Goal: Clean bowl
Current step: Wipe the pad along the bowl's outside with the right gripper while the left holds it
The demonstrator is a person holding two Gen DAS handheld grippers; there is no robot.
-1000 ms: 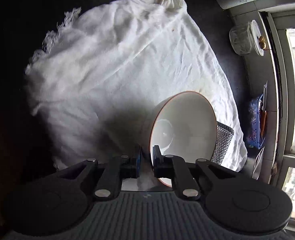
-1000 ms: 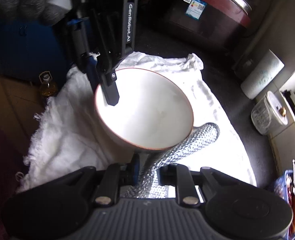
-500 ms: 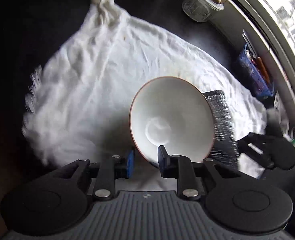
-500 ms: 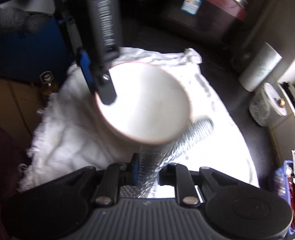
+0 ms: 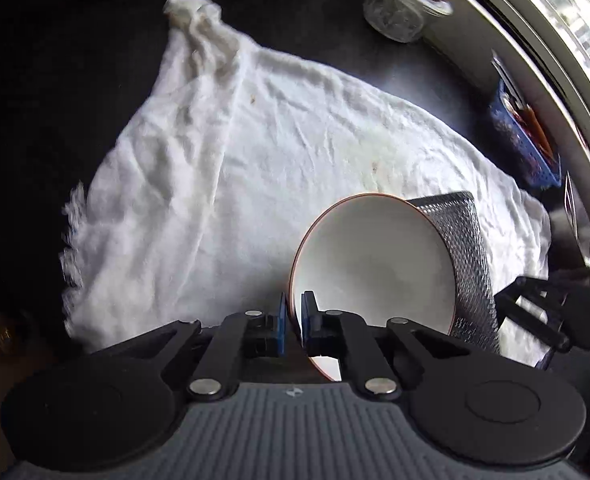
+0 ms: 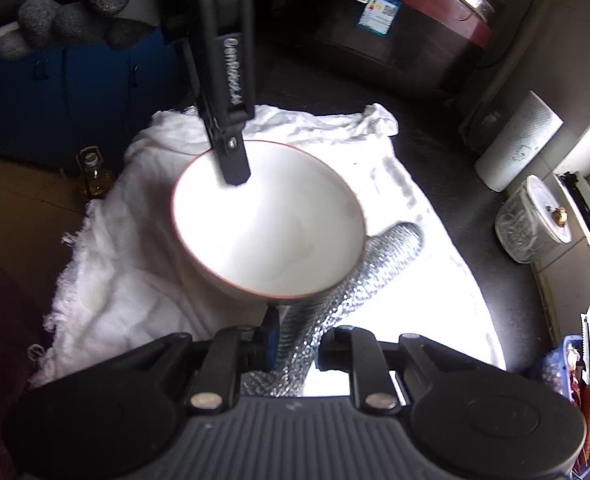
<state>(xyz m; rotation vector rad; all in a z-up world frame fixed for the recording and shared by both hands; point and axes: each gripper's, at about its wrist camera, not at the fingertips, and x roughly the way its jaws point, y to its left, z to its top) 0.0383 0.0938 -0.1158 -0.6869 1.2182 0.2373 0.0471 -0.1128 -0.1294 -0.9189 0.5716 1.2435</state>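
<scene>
A white bowl with a thin brown rim is held tilted above a white cloth on a dark counter. My left gripper is shut on the bowl's near rim, one blue pad inside and one outside. In the right wrist view the bowl opens upward, and one of the left gripper's fingers reaches down into it from above. My right gripper is shut on a silver mesh scouring cloth. The mesh runs under and against the bowl's outer wall.
A lidded glass jar and a paper towel roll stand at the counter's back right. A blue basket of utensils sits by the window. An oil bottle stands left of the cloth. A gloved hand holds the left gripper.
The left gripper has rolled and lifted, turning the bowl. Its jaws loosened around the rim half a second ago and have closed on it again. The right gripper and mesh stayed put.
</scene>
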